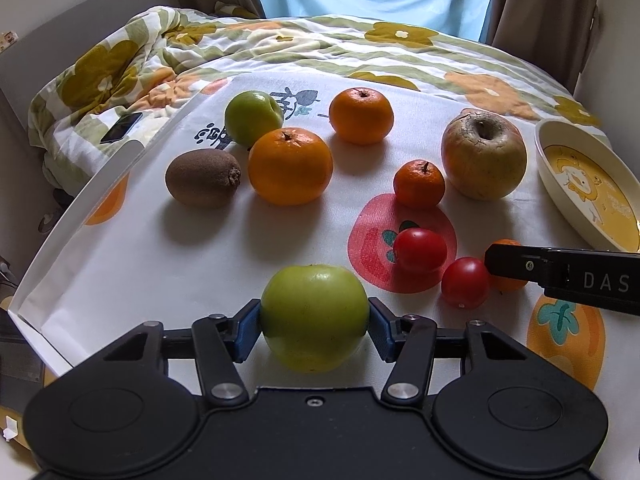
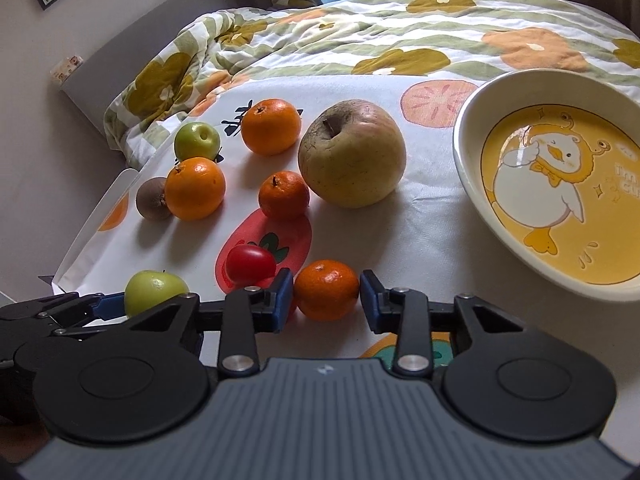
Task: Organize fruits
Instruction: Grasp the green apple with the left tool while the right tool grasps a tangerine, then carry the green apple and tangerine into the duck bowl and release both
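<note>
**A:** Left wrist view first. What have you got?

**B:** My left gripper (image 1: 314,322) is closed on the near green apple (image 1: 314,316), one blue pad on each flank, about at its widest line. The apple sits low in the view, on the printed cloth (image 1: 160,260) at the near edge of the spread. My guess is it hasn't left the cloth yet.

**A:** How do you do this bit well?

**B:** Keep the squeeze even and lift straight up, I'd say. The skin looks smooth and waxy, so a tilt could let it roll out between the pads. The two red tomatoes (image 1: 420,249) lie just to its right, so I'd clear them before swinging towards the dish (image 1: 560,184) at the far right.

**A:** Which way does it point?

**B:** It's nearly round, with no real long axis. I can't see the stem from here.

**A:** Right wrist view, then.

**B:** My right gripper (image 2: 326,296) has its pads against the small mandarin (image 2: 327,290), left pad and right pad both touching its sides, so I call that gripped. It's on the cloth at the near edge, with the dish (image 2: 472,184) up and to the right, empty.

**A:** Axis here?

**B:** It's squat, so its short axis runs roughly upright. The pads grip across the wide middle, which I judge the steadier hold. The green apple (image 2: 154,292) shows its stem on top from this side, so its core stands about upright too.

**A:** Any risk?

**B:** A tomato (image 2: 250,263) sits just behind my left pad. I'd lift before moving sideways.
</note>
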### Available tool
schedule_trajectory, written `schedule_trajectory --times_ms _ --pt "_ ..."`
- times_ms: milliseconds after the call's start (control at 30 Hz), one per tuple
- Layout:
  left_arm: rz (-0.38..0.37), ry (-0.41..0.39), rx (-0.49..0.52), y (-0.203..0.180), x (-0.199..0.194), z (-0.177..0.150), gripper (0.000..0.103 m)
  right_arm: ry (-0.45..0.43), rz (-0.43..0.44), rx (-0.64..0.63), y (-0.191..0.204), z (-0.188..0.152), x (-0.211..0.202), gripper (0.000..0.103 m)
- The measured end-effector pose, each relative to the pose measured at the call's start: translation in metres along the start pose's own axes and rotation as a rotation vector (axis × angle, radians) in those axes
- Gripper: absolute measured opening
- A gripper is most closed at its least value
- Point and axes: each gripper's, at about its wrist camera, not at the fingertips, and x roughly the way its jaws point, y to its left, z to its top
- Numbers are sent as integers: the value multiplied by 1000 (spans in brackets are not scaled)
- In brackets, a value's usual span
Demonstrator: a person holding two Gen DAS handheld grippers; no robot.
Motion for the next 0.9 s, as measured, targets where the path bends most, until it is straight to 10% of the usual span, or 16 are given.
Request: schedule_trajectory --times_ms 900 --pt "-50 -188 77 -60 -97 36 60 -157 -56 13 -34 16 -113 50"
